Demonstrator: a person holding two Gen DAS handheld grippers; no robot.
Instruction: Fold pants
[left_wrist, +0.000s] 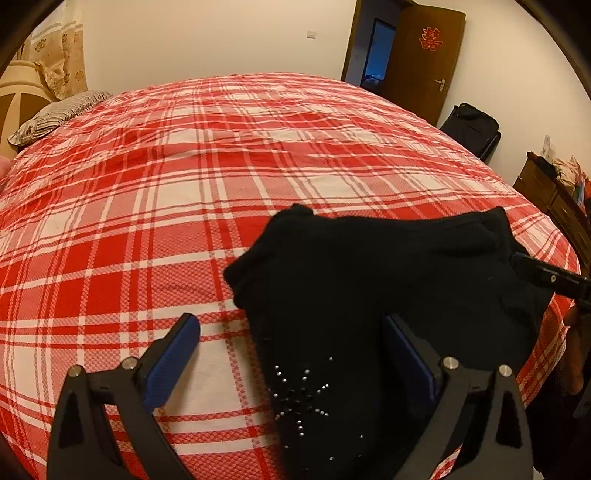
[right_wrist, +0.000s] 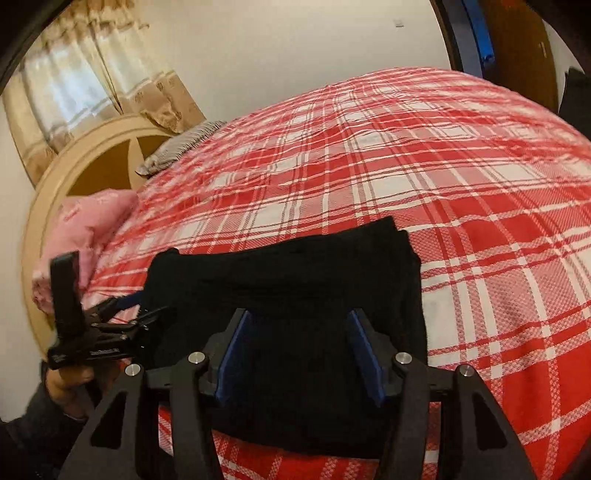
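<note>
Red-and-white plaid bedspread (left_wrist: 147, 206), woven with a fine waffle texture, covered a wide bed that filled both views. Cream walls behind. At 1 o'clock in the left wrist view stood a brown wooden door (left_wrist: 424, 55) bearing a red paper-cut character, not legible enough to read with confidence. A dark suitcase (left_wrist: 471, 127) sat below it; a wooden dresser (left_wrist: 543, 188) at 3 o'clock. Striped pillow (left_wrist: 62, 114) at 10 o'clock, against a curved cream headboard (right_wrist: 74, 162); a pink pillow (right_wrist: 85, 229) and patterned curtains (right_wrist: 74, 74) showed in the right wrist view.

Black pants (right_wrist: 295, 280), soft knit, lay folded into a compact rectangle on the bed near its front edge. A starburst of small silver studs (left_wrist: 301, 395) decorated one panel.

Left tongs (left_wrist: 291, 332) were spread wide: blue-padded fingers, one over bare plaid, the other over the fabric's edge, gripping nothing. Right tongs (right_wrist: 299, 325) also stood apart, hovering above the pants' middle, nothing between the pads. White lettering on the left tool's body was too blurred to read.
</note>
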